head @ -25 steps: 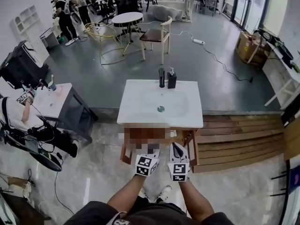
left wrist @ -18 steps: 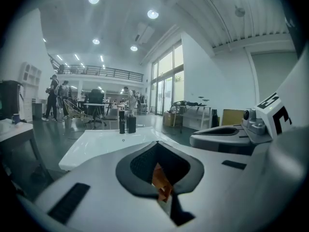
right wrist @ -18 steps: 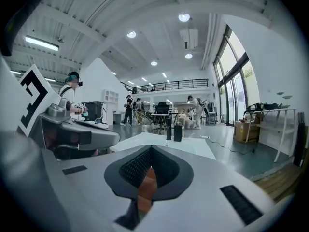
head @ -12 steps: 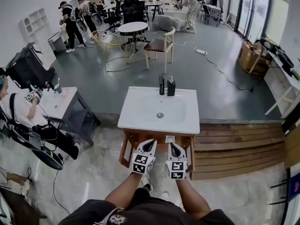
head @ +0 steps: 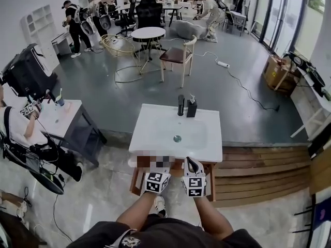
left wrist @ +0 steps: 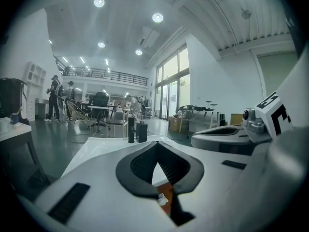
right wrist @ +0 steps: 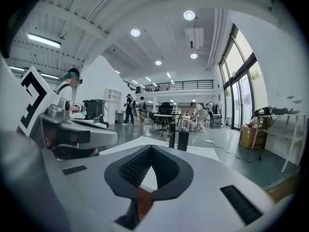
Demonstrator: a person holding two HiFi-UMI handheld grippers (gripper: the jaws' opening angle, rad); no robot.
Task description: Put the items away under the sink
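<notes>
While left gripper [left wrist: 157, 148], right gripper [right wrist: 150, 148] hover at sink [head: 153, 134] front, fingers pressed together, empty, bottles [head: 192, 109] stand beyond.

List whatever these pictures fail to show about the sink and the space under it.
Space under the sink: head view, hidden by the white top and a mosaic patch.
Two dark items at the sink's back edge: too small in every view to identify.
Wooden stand: head view, only its front edge shows below the top.

Wooden chair [head: 178, 56], round white table [head: 148, 33], cardboard box [head: 274, 71], grey floor [head: 129, 92]
</notes>
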